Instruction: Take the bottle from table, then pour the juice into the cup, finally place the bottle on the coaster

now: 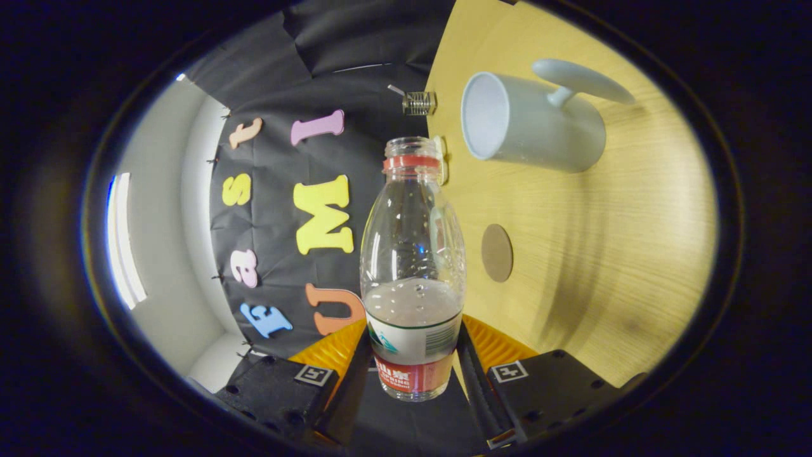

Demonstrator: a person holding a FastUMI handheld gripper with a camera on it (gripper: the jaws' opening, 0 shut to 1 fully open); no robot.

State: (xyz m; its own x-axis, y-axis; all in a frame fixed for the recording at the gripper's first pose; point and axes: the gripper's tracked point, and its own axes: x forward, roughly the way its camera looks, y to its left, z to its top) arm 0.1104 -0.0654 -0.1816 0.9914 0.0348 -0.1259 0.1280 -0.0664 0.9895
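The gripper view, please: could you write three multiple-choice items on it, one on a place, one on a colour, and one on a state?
1. Where is the bottle?
A. Between the gripper's fingers
B. Standing on the coaster
C. Inside the cup

2. What colour is the cup?
A. Red
B. White
C. Green

3. What is the state of the bottle's mouth?
A. Closed with a cap
B. Open, no cap on it
C. Plugged with a cork

Answers:
1. A, since both fingers press on the bottle's lower body and the coaster lies bare on the table beyond.
2. B, as the cup's wall and inside both look white.
3. B, as the rim above the red neck ring is uncovered and see-through.
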